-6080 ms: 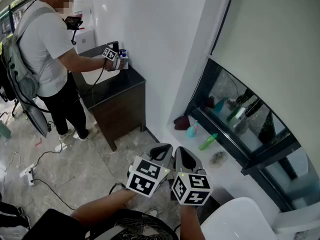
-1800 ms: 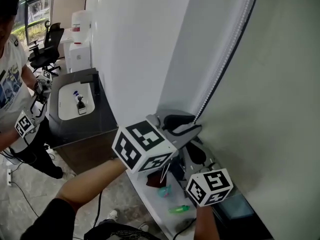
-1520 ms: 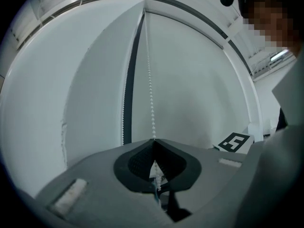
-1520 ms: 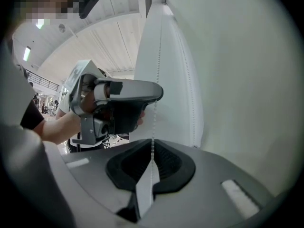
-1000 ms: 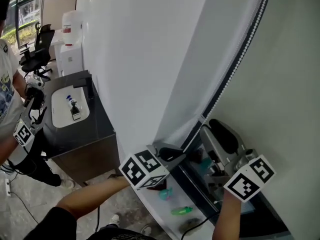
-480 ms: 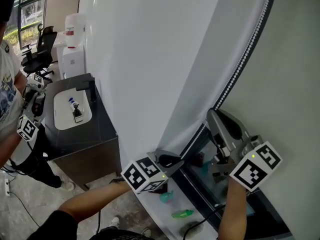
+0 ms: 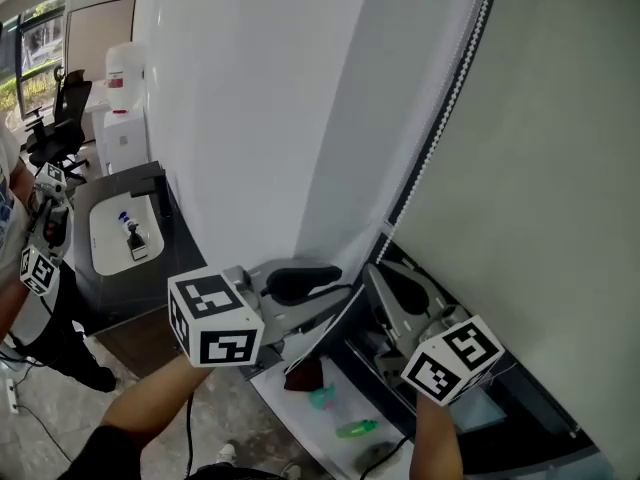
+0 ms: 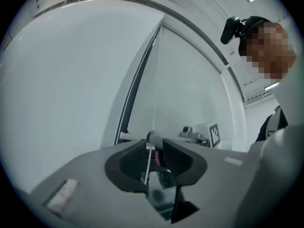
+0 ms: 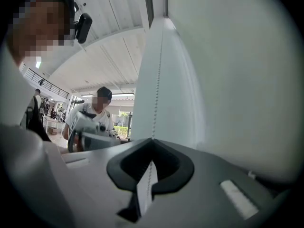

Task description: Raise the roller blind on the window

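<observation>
The pale roller blind [image 7: 540,168] hangs over the window at the right. Its white bead chain [image 7: 440,118] runs down along the blind's left edge. My right gripper [image 7: 378,271] points up at the chain's lower part, and its jaws are closing on the chain. In the right gripper view the chain [image 9: 156,94] rises out of the pinched tips of the right gripper [image 9: 152,140]. My left gripper [image 7: 340,293] reaches in from the left just beside it. Its jaws are opening, and the chain [image 8: 151,156] hangs loose between the tips of the left gripper [image 8: 153,144].
A white wall [image 7: 260,118] stands left of the window. On the sill [image 7: 300,413] below lie a green bottle [image 7: 355,428], a teal bottle [image 7: 320,398] and a dark red thing [image 7: 303,376]. A dark cabinet [image 7: 110,283] and another person [image 7: 30,268] with grippers are at far left.
The right gripper has shut on the chain and come down with it. The left gripper has let go of the chain, opened and risen a little.
</observation>
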Motion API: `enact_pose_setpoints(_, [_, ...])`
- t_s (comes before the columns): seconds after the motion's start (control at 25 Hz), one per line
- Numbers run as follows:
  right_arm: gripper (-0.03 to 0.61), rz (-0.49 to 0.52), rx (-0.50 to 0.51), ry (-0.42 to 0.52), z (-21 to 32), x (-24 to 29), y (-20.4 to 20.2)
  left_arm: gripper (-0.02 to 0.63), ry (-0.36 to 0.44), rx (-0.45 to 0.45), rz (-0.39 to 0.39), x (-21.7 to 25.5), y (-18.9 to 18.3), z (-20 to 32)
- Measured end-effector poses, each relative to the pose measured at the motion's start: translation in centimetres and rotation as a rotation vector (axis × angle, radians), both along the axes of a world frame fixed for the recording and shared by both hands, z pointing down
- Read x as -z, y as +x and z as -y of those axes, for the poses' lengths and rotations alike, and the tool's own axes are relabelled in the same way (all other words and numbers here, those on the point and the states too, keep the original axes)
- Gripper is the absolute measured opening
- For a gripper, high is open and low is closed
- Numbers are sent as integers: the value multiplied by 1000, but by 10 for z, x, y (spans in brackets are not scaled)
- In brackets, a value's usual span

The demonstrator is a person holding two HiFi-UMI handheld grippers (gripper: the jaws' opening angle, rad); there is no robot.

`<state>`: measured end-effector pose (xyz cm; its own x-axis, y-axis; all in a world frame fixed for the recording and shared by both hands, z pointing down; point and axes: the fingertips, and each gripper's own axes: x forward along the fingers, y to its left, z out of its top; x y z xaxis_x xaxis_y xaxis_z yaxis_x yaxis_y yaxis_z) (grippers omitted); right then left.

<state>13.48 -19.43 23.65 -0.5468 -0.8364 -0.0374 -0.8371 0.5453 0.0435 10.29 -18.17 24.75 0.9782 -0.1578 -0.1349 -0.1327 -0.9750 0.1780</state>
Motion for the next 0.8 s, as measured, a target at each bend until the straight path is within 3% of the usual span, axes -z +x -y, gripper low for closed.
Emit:
enact_pose_setpoints(0.16, [8,-20,-17,-114,-6,-81,2,114,85,6,45,15,18,4])
enact_pose_setpoints(0.32, [8,-8,-36,-186,-16,-135,3,114,100,-3,82,12,36,6])
enact_pose_setpoints(0.48, [8,-2,-41,-212,-23,-152,4,111,130,-24,89,18,50,3])
enact_pose_setpoints(0.56, [8,5,-49,-218,-25,-154,7,46,147,-28,98,21,54,1])
enact_pose_setpoints(0.6, [8,2,-55,-220,-24,-154,9,11,145,-32,104,22,56,1])
enact_pose_setpoints(0.72, [9,-12,-49,-244,-27,-155,13,8,98,-34,95,20,62,3])
enact_pose_setpoints(0.8, [14,2,7,-277,-36,-155,11,9,89,-10,96,14,63,6])
